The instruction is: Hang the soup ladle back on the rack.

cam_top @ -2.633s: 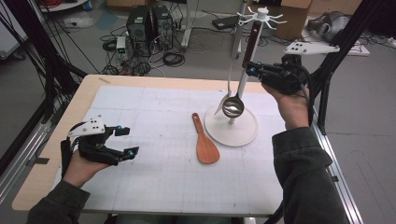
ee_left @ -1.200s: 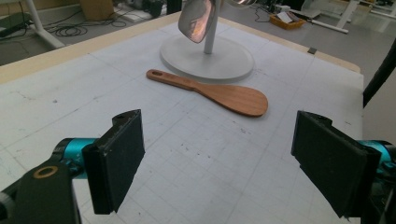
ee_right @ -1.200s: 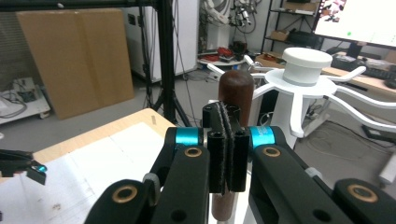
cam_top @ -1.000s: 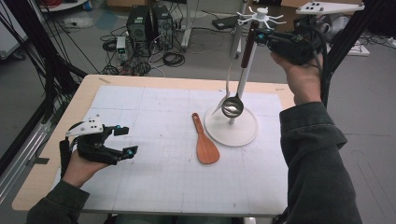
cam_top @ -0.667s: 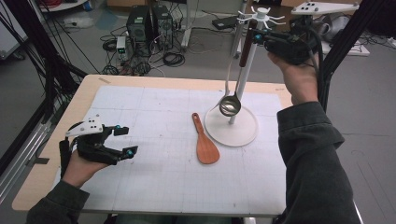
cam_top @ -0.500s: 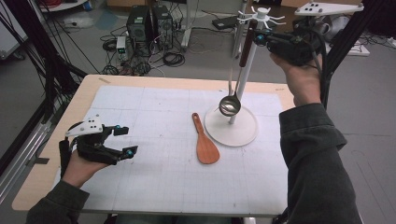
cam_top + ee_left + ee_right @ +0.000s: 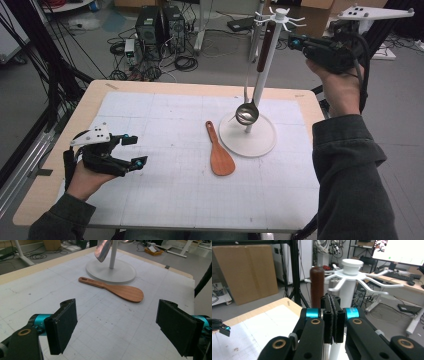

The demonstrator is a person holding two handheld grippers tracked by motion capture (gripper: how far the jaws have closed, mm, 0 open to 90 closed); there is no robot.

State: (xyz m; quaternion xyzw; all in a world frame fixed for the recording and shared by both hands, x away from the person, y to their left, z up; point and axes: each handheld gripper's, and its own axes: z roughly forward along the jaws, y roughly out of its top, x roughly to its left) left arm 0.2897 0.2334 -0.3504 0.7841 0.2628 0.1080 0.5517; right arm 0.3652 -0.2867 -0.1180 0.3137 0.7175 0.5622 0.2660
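In the high view, the right gripper (image 7: 295, 43) is held up at the far right, level with the top of a white utensil stand (image 7: 248, 135) whose round base sits on the bench (image 7: 165, 200). A ladle (image 7: 247, 113) hangs on the stand, its dark brown handle up beside the pole just under the hooks and its steel bowl low over the base; the right gripper's tips are just beside the handle top but apart from it. A wooden spatula (image 7: 220, 152) lies flat on the bench just left of the base, handle pointing away from the person. The left gripper (image 7: 135, 150) rests low at the near left of the bench, well apart from the spatula, its fingers spread and holding nothing. In the left gripper view, its two black fingers (image 7: 63, 327) stand wide apart over bare bench, with the spatula (image 7: 117, 288) lying beyond them and the stand's base (image 7: 111, 271) behind it. In the right gripper view, the fingers (image 7: 333, 320) are pressed together with nothing between them, and the ladle's brown handle (image 7: 317, 286) rises just behind them to the left, beside the stand's white hooked top (image 7: 350, 272).
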